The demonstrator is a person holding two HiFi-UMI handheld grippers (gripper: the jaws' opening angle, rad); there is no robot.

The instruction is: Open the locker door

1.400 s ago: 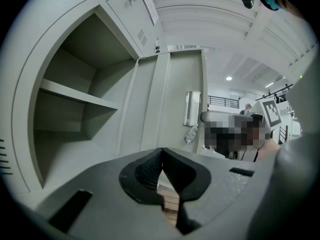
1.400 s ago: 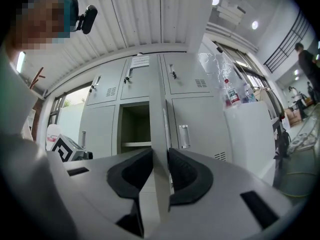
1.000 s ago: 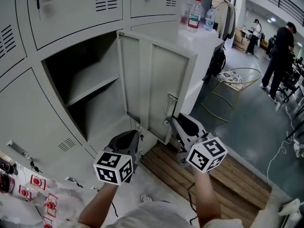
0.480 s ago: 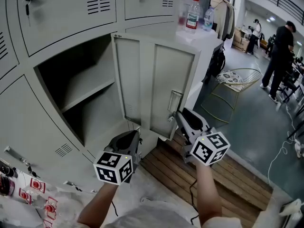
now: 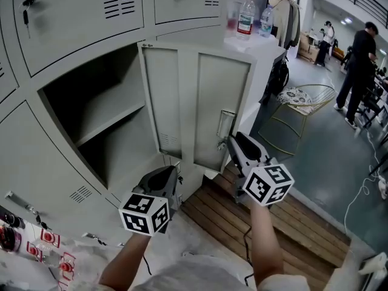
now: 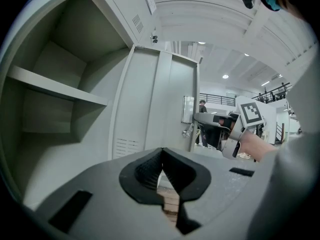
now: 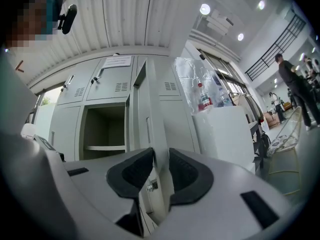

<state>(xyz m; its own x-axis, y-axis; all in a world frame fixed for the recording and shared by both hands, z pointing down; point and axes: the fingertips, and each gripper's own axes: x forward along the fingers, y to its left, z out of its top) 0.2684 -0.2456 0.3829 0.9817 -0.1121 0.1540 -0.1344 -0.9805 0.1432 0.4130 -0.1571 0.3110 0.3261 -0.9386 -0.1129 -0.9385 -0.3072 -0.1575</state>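
Observation:
The grey locker door [image 5: 194, 108] stands swung out wide, its latch plate [image 5: 225, 125] on the free edge. My right gripper [image 5: 233, 142] is shut on that free edge just below the latch; in the right gripper view the door's edge [image 7: 150, 109] runs up between the right gripper [image 7: 161, 170] pads, which touch it on both sides. My left gripper [image 5: 170, 176] hangs low in front of the open compartment [image 5: 103, 111], shut with nothing in it; the left gripper [image 6: 161, 158] has its pads meeting at the tips. The door [image 6: 160, 109] and right gripper [image 6: 200, 118] show in the left gripper view.
A shelf [image 5: 112, 117] divides the open compartment. Other locker doors [image 5: 85, 11] surround it, one with a key [image 5: 25, 8]. Bottles [image 5: 245, 16] stand on a white cabinet [image 5: 260, 47] behind the door. A wooden pallet [image 5: 242, 223] lies below, a wire chair [image 5: 297, 111] and a person [image 5: 361, 71] to the right.
The door has swung a little further open, toward the right, and my right gripper has gone with it on the edge. The left gripper has stayed put.

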